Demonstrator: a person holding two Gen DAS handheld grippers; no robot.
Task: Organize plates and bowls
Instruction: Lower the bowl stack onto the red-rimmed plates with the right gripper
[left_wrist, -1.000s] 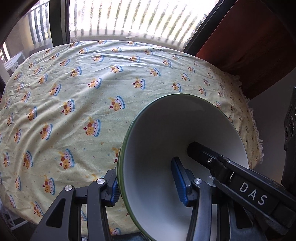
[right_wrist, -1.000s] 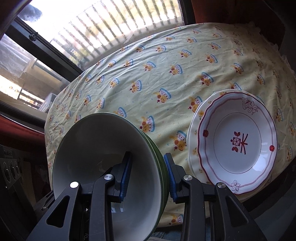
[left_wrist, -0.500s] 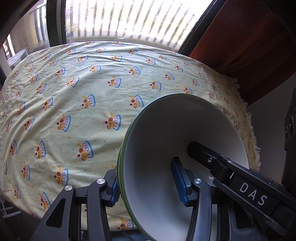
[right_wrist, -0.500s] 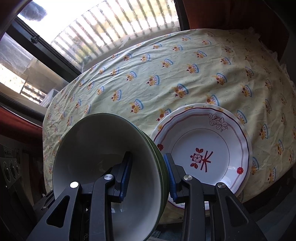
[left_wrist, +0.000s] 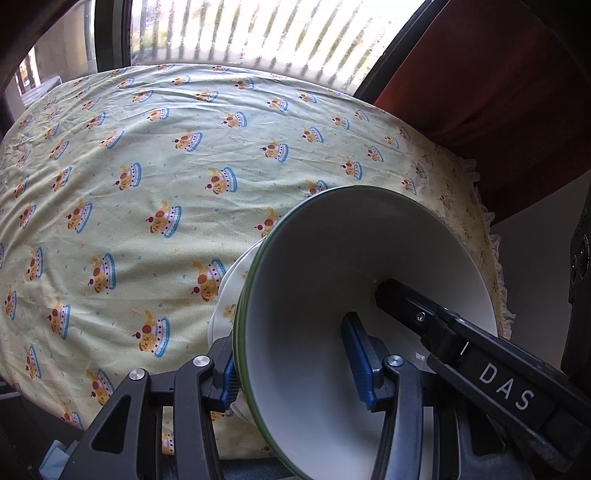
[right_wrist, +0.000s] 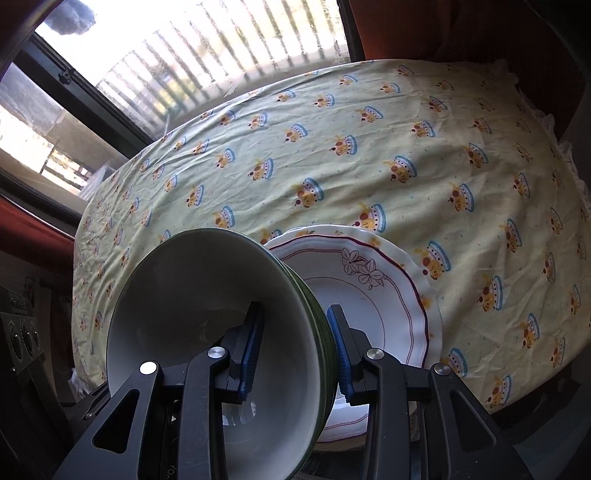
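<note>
Both grippers clamp opposite rims of a stack of white bowls with green rims. In the left wrist view the bowl stack (left_wrist: 332, 266) fills the lower right; my left gripper (left_wrist: 295, 363) is shut on its rim, and the other gripper's black finger reaches in from the right. In the right wrist view my right gripper (right_wrist: 293, 347) is shut on the rim of the bowl stack (right_wrist: 192, 295). The bowls hang tilted just above a white plate with red floral trim (right_wrist: 373, 291), whose edge also shows in the left wrist view (left_wrist: 231, 284).
The round table wears a pale yellow tablecloth (left_wrist: 147, 166) with a crown pattern, also in the right wrist view (right_wrist: 461, 166). A window with railings lies behind it. A dark red curtain (left_wrist: 498, 74) hangs at the far right.
Both grippers carried the bowl stack sideways over the table until it hangs over the floral plate. The plate edge now shows beside the bowls in the left wrist view.
</note>
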